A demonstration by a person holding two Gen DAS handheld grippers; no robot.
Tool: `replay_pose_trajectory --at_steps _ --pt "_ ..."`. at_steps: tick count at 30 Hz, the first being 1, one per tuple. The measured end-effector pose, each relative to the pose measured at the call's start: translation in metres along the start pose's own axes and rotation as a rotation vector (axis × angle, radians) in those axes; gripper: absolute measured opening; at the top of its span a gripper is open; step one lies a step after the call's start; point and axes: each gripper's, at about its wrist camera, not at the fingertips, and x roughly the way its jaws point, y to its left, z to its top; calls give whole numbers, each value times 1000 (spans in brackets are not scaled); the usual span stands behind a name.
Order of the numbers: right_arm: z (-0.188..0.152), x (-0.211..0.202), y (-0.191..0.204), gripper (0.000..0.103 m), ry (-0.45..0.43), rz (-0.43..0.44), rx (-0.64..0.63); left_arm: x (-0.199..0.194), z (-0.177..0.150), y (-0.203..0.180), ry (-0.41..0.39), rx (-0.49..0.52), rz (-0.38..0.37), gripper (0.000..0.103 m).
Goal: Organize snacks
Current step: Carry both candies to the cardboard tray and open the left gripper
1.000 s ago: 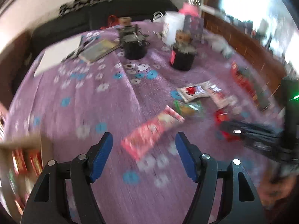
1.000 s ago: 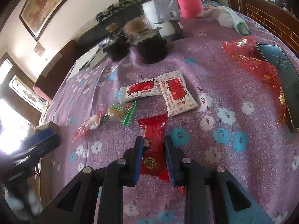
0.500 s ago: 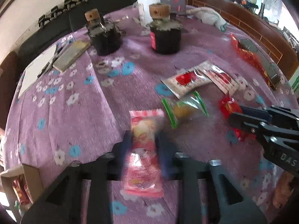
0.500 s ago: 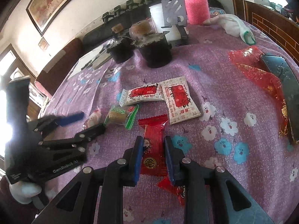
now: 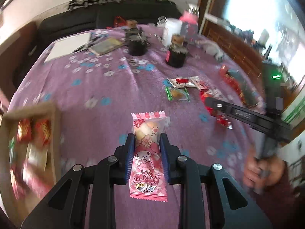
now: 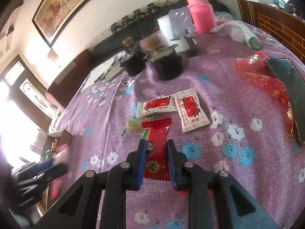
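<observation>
Left gripper: jaws clamped on pink snack packet, long axis running along the fingers, crimped end pointing fwd, held above the purple tablecloth. Cardboard box w/ red snacks sits at the table's left edge.

Right gripper: jaws closed on red candy packet, long axis also along the fingers, far end pointing at two white-red sachets. Green-wrapped candy lies just left of it, touching. Further out: two black jars, pink bottle near the far edge, phone at the right edge.
</observation>
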Motion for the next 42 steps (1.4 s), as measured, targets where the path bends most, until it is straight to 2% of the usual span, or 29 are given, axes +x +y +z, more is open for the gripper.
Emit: replay_pose_trajectory --at_steps 4,6,10,13,15,21,28,33,36,39,40,42 --pt "-5 -1 12 22 -7 2 -45 -44 -35 27 -74 -120 -49 23" --pt "-10 -2 23 22 -18 -8 -84 -67 -52 46 -113 -186 -39 23" --pt "-22 7 44 22 19 -1 -113 -105 -82 90 -172 -287 34 24" --pt "-34 17 64 22 74 -7 -145 -124 -106 124 -210 -342 155 24" --pt "-44 16 83 22 88 11 -173 -129 -122 147 -210 -392 206 24" --pt "-70 2 163 22 117 130 -275 -123 -149 195 -176 -522 212 24" --pt "-111 2 264 23 168 228 -459 -119 -156 201 -177 -542 182 24" --pt "-135 25 306 21 219 238 -518 -105 -141 203 -152 -495 195 24" --pt "-144 37 320 22 233 227 -534 -89 -134 211 -110 -500 207 24" --pt "-139 29 317 24 180 192 -533 -85 -132 216 -90 -504 213 24" --pt "-136 25 312 26 171 179 -527 -86 -132 217 -90 -509 209 24" --pt "-130 16 295 40 164 170 -498 -91 -134 219 -100 -525 180 24"
